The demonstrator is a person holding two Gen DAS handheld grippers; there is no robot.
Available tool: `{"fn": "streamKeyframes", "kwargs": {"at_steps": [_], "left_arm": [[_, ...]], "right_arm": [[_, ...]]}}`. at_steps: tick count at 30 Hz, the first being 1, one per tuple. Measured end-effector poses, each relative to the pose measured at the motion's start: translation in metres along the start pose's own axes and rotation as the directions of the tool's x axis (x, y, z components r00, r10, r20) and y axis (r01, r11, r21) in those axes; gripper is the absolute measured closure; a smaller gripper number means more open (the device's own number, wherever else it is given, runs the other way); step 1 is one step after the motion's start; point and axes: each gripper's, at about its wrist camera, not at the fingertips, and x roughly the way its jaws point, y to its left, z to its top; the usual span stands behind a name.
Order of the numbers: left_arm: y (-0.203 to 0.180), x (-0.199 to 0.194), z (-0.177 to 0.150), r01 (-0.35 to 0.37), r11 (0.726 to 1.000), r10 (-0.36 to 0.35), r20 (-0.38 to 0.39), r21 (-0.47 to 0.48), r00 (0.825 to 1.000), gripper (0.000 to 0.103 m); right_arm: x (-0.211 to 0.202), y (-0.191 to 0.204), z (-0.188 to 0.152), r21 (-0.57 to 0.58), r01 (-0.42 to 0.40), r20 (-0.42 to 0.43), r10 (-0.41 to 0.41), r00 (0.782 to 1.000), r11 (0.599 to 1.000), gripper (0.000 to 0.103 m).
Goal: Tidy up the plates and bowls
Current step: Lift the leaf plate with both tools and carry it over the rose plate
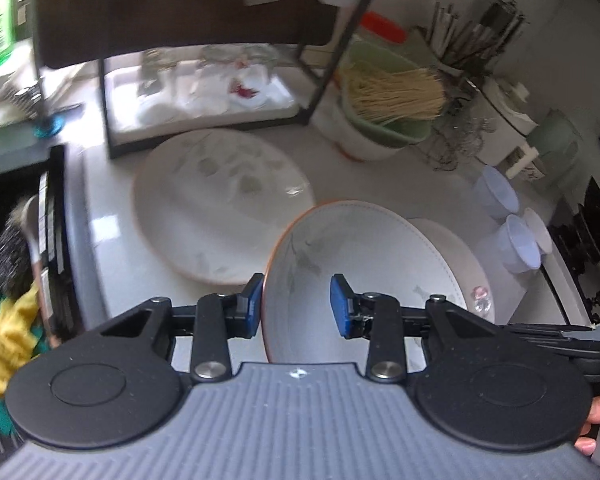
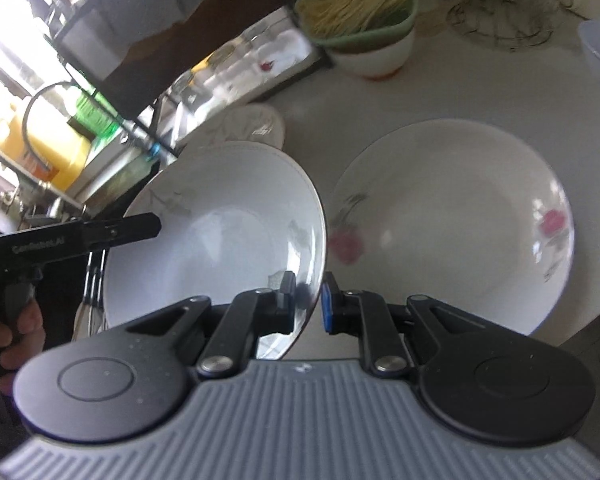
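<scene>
Left wrist view: left gripper [image 1: 298,306] straddles the rim of a tilted leaf-patterned bowl [image 1: 364,276], left pad against its outer wall, right pad inside, gripping it; a flat leaf-patterned plate [image 1: 220,204] lies beyond, up-left. Right wrist view: right gripper [image 2: 308,302] clamps the same bowl's [image 2: 220,232] right rim; a rose-patterned plate [image 2: 452,224] lies just right on the counter [image 2: 320,92].

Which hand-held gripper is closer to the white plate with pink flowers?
Right. The right hand-held gripper clamps a white leaf-patterned plate just beside the pink-flowered plate; the left hand-held gripper holds that plate's far rim.
</scene>
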Motion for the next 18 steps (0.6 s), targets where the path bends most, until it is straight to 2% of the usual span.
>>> {"fn": "streamKeyframes", "kwargs": {"at_steps": [5,10,14,18], "left_arm": [[-0.028,0.024,0.013,0.021,0.998,-0.019,-0.04,0.06,0.999,0.063],[-0.055,0.046,0.018,0.029,0.996,-0.021,-0.084,0.087,0.996,0.063],[-0.075,0.067,0.021,-0.002,0.995,0.014,-0.115,0.101,0.993,0.063],[-0.088,0.085,0.022,-0.027,0.995,0.041,-0.149,0.096,0.988,0.063]], "right_arm": [[-0.012,-0.025,0.009,0.025,0.02,0.051,-0.022,0.998,0.999,0.087],[-0.015,-0.055,0.015,0.078,0.033,0.064,-0.038,0.997,0.996,0.087],[-0.02,-0.067,0.026,0.039,0.07,0.079,-0.073,0.994,0.997,0.087],[-0.023,-0.088,0.034,0.058,0.061,0.08,-0.065,0.995,0.996,0.087]]}}
